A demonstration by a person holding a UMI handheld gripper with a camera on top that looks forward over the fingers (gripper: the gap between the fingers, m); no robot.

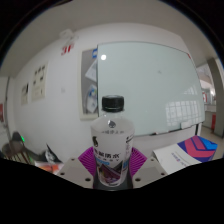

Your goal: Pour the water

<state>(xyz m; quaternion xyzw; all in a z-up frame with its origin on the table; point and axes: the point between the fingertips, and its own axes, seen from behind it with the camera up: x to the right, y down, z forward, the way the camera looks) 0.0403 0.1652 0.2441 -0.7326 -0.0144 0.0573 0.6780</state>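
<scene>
Bottle: clear water bottle, black cap, upright between the pads, whiteboard beyond.
Hand-held gripper: clenched on the bottle's lower body.
Hidden: bottle base cut off below; label text unreadable.

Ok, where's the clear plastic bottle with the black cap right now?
The clear plastic bottle stands upright between the gripper fingers, held, with the whiteboard behind it.
</scene>
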